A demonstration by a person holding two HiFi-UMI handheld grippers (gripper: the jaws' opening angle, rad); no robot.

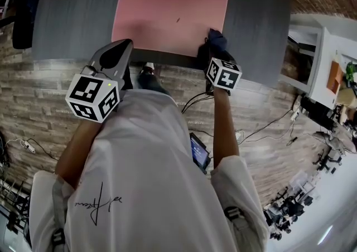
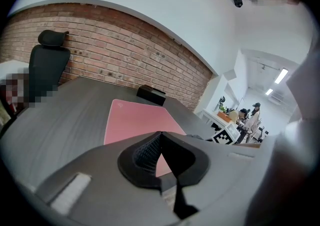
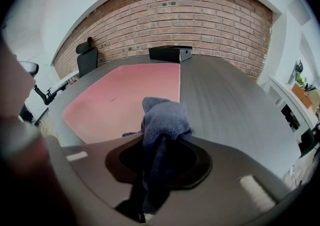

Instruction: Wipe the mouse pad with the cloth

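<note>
A pink mouse pad (image 1: pixel 170 8) is lying flat on the grey tabletop (image 1: pixel 72 11), filling the upper centre of the head view. A small dark speck is showing on the pad right of its middle. The dark blue cloth (image 3: pixel 165 120) is being gripped by the right tongs (image 3: pixel 159 146), which are being pressed shut on it. One bunched end is sticking out past the tips and the rest is hanging back between the jaws at the lower centre of the right gripper view. In the head view this cloth is being held at the lower right corner of the pad, by the near edge of the tabletop; whether it is touching the pad cannot be told. The left tongs (image 2: pixel 160 139) are being held closed with nothing between them, their ribbed pads meeting at the tips. They are being kept at the near edge of the tabletop, just off the pad's lower left corner in the head view. A black box (image 3: pixel 170 53) is being shown at the far end of the tabletop, beyond the pad, in front of a brick wall (image 3: pixel 200 15). A black chair (image 3: pixel 87 56) is standing at the upper left of the right gripper view.
</note>
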